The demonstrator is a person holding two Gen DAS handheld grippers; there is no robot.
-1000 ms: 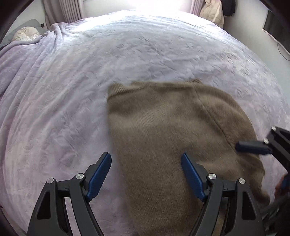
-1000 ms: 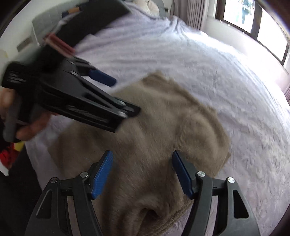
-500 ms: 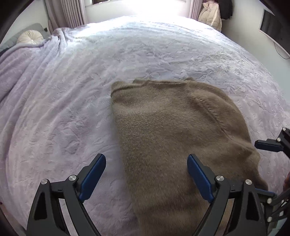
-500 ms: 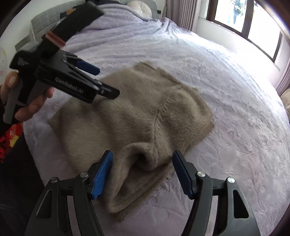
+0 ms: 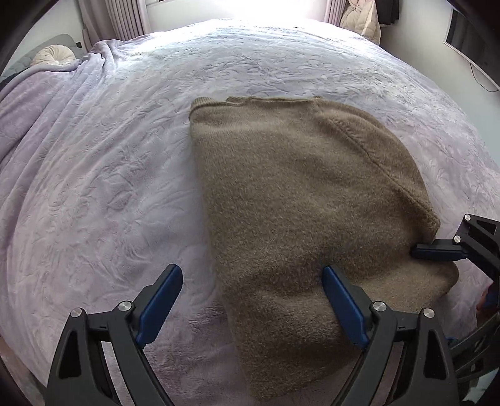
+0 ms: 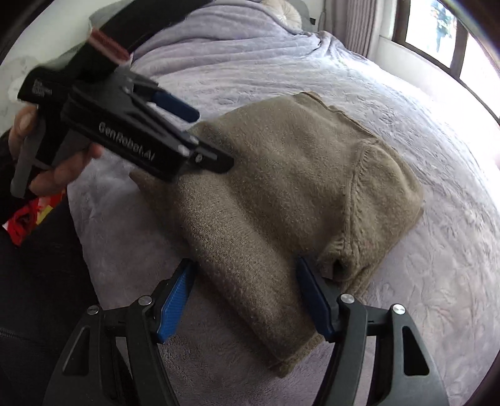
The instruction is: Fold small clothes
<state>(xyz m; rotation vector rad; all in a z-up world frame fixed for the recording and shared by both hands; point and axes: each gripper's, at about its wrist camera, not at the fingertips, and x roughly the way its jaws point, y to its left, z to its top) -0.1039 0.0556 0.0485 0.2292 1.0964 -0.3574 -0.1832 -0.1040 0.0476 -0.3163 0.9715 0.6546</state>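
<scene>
Sweater (image 6: 281, 187) lies half-folded; both spread grippers, left (image 5: 250, 306) and right (image 6: 247, 296), should pinch the six-o'clock hem evenly.

Bed (image 5: 125, 187) under a lilac textured blanket — folded tan sweater (image 5: 297, 203) lying on it; round cushion (image 5: 54, 54) at the head.

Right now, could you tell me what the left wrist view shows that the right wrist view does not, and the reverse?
Only the left wrist view shows the hanging beige coat and the dark wall panel. Only the right wrist view shows the window, the person's hand holding the left gripper, and the sweater's open cuff. Both show the brown sweater on the lavender bedspread, the round cushion and open jaws.
</scene>
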